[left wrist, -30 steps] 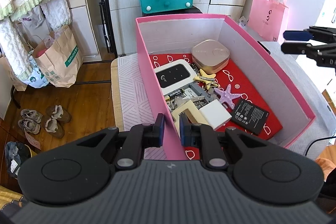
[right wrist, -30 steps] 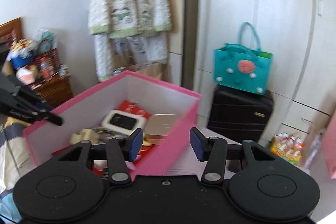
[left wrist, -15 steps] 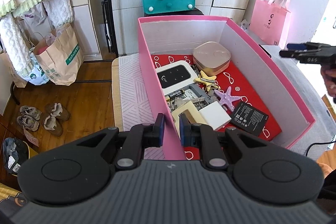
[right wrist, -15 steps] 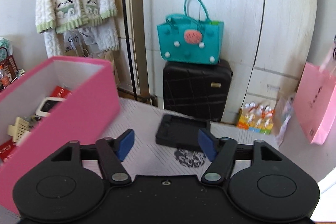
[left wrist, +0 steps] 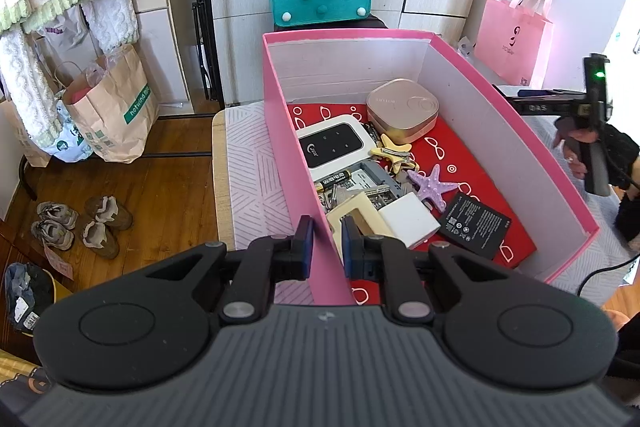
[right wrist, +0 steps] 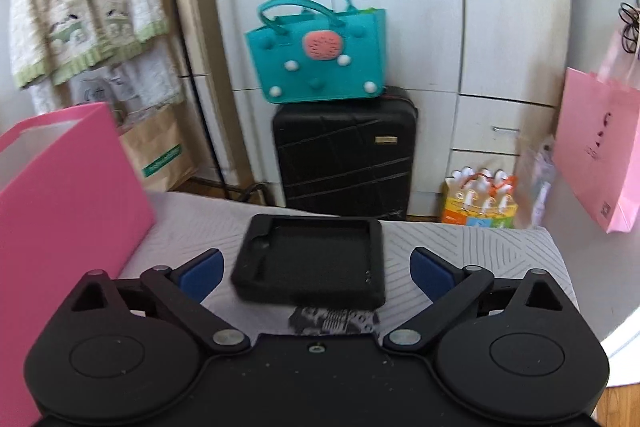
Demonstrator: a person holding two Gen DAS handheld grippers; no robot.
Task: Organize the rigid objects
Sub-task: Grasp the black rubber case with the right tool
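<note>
The black rectangular foam tray (right wrist: 310, 261) lies flat on the grey patterned table cover (right wrist: 472, 247), straight ahead of the right gripper (right wrist: 316, 269), whose jaws have just been opening and now flank its width without touching. The left gripper (left wrist: 324, 247) pinches the wall of the pink cardboard box (left wrist: 296, 163).

Table (right wrist: 460, 247): wearing a white striped cloth.
On it: pink box (left wrist: 500, 131) — black tray (right wrist: 312, 259) sitting beside.

matt pink cardboard box (left wrist: 492, 115); matt black foam tray (right wrist: 310, 261).
</note>
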